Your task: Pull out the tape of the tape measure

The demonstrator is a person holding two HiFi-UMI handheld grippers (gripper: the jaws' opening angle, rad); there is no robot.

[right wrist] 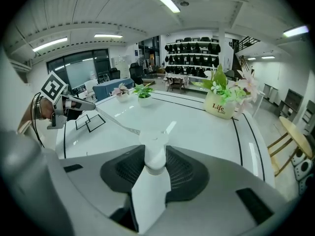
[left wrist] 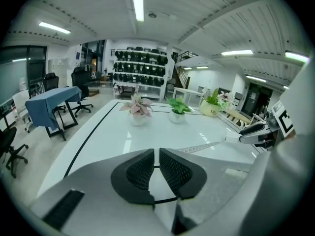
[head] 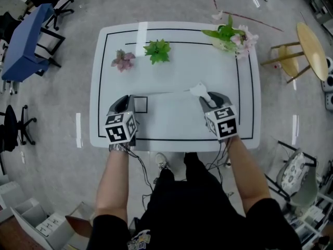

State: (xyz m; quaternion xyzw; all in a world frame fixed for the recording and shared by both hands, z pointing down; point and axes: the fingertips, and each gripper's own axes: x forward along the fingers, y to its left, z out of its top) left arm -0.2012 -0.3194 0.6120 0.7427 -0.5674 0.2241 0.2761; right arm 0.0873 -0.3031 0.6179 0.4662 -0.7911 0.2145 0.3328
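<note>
Over the white table [head: 177, 66], the left gripper [left wrist: 156, 156] pinches the tape [left wrist: 199, 147] end, jaws nearly closed. The right gripper [right wrist: 155, 165] clamps the white tape measure [head: 199, 90], jaws half open.

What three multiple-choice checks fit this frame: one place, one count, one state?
1. Where is the tape measure case? A in the right gripper; B on the floor; C on a chair.
2. How many potted plants stand on the table? A one; B three; C five.
3. The tape is: A fully wound in; B stretched between the left gripper and the right; C lying loose.
Key: A, its jaws clamp the white case; B, pink, green and flowering ones; B, the left jaws pinch its end.
</note>
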